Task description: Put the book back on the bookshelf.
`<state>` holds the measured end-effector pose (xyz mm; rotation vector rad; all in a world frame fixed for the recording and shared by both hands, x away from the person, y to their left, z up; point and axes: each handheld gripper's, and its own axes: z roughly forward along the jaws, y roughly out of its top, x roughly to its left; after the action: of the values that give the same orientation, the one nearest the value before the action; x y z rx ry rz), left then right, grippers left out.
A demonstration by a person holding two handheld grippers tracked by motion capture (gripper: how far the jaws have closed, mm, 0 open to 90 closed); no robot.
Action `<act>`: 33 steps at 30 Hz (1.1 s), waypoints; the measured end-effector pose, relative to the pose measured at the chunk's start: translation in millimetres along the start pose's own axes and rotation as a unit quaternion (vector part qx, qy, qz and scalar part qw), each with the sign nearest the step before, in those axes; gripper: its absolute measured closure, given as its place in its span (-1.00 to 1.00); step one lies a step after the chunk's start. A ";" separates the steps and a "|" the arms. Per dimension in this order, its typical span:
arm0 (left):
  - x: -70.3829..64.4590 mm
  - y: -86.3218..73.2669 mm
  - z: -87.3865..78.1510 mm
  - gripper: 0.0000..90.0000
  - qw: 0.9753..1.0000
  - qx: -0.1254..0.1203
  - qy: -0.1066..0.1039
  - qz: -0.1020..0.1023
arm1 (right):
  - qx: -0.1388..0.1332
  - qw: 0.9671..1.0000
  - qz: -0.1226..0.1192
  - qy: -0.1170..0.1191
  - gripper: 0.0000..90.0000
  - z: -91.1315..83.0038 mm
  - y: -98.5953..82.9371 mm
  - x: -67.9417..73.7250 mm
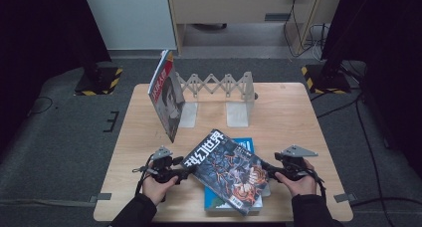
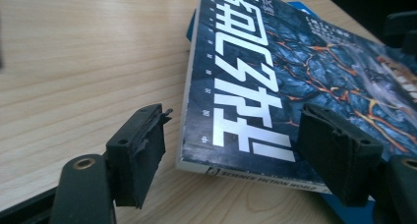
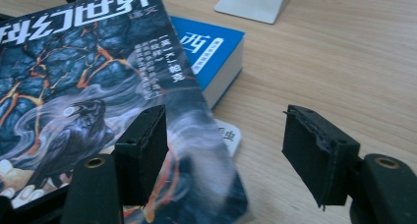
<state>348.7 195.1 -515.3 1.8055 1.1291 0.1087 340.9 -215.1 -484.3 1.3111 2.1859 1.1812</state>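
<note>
On the pale wooden counter [image 1: 288, 112], a dark-covered glossy magazine [image 1: 226, 170] lies askew atop a blue book [image 1: 247, 146] toward 6 o'clock. The left tongs [image 1: 185, 171] meet its 9 o'clock edge, the right tongs [image 1: 266, 172] its 3 o'clock edge.

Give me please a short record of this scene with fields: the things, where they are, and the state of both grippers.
top item: dark magazine, lying askew on a blue book
standing item: red-topped magazine, leaning at the left end of the bookend rack
surface: wooden table
left gripper: open, fingers astride the magazine's corner
right gripper: open at the magazine's right edge
</note>
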 end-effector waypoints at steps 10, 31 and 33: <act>4.1 -2.4 11.9 -0.49 0.998 0.008 -0.052 -0.036 | 0.016 1.000 0.002 0.016 -0.29 11.8 -3.7 8.4; 7.6 11.7 9.6 0.03 0.987 0.022 -0.121 -0.100 | 0.010 1.000 0.015 0.020 -0.32 14.2 -5.6 5.7; 3.3 16.2 2.9 0.25 0.985 0.013 -0.138 -0.106 | 0.009 1.000 0.017 0.019 -0.31 14.2 -5.9 5.6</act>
<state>362.5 193.9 -505.9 1.6520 1.1172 -0.2751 343.6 -204.9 -496.8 1.3500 2.2137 1.2112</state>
